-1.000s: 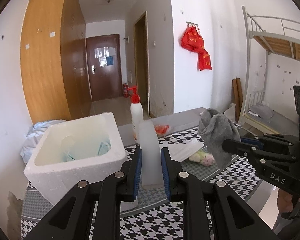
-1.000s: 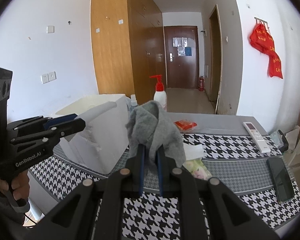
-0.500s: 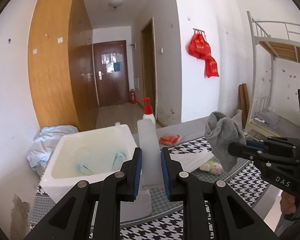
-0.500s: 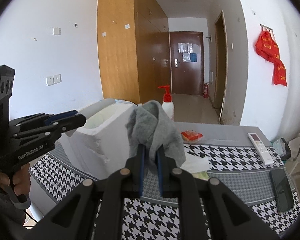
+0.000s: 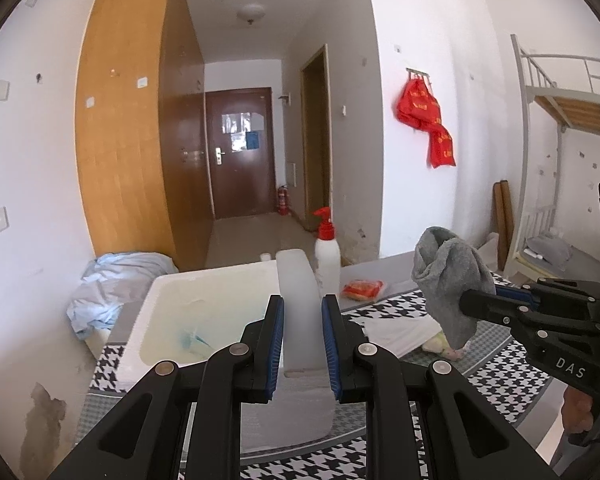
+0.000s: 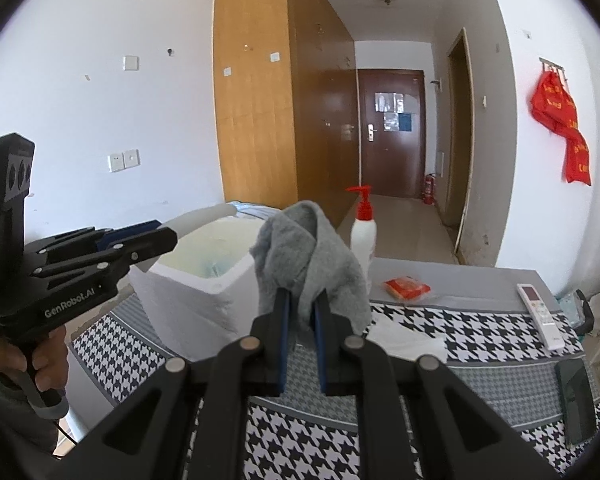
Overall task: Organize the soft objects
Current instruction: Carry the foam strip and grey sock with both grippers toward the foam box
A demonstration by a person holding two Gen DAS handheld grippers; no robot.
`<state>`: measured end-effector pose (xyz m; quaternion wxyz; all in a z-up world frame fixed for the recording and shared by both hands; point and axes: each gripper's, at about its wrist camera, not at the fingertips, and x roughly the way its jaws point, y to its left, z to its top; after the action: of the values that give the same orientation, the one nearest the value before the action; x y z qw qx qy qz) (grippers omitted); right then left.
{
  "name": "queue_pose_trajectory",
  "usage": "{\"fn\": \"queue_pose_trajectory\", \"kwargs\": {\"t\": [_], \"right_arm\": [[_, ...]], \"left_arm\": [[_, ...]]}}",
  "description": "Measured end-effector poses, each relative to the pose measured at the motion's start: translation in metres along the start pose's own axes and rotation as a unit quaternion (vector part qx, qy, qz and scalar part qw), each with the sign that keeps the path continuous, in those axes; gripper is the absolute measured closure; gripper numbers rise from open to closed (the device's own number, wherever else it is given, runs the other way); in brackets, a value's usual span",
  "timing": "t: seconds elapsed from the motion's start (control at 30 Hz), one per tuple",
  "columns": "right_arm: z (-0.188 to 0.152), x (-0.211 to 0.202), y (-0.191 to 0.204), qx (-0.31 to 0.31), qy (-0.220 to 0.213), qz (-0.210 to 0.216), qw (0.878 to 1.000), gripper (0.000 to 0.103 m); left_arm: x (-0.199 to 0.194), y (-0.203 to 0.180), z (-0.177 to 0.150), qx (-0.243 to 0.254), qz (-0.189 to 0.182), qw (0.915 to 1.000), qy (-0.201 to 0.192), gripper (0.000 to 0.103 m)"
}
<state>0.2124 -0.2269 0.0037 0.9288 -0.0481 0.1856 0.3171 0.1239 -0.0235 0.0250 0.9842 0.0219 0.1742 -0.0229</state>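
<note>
The right gripper (image 6: 300,312) is clamped on a grey cloth (image 6: 308,248), holding it up in the air beside the white foam box (image 5: 204,304) on the checked table (image 6: 480,336), while the left gripper (image 5: 302,340) pinches the box's foam lid (image 5: 298,300) upright

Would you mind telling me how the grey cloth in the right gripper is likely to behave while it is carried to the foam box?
The grey cloth probably stays floppy: it droops over both sides of the right gripper. It looks light, and hangs bunched, so it may snag the foam box rim.
</note>
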Motion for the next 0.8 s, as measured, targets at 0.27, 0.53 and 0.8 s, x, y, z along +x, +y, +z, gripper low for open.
{"fn": "queue_pose_trajectory", "kwargs": {"t": [0.27, 0.53, 0.8], "right_arm": [[0.007, 0.011, 0.012, -0.01, 0.001, 0.022, 1.0, 0.089], [0.014, 0.021, 0.023, -0.02, 0.006, 0.037, 0.999, 0.089], [0.02, 0.028, 0.031, -0.031, 0.006, 0.049, 0.998, 0.089]], "left_arm": [[-0.004, 0.014, -0.002, -0.015, 0.023, 0.9996, 0.002, 0.082], [-0.008, 0.023, -0.003, -0.018, 0.035, 0.9992, 0.0, 0.082], [-0.006, 0.028, -0.002, -0.022, 0.045, 0.9988, 0.0, 0.082]]}}
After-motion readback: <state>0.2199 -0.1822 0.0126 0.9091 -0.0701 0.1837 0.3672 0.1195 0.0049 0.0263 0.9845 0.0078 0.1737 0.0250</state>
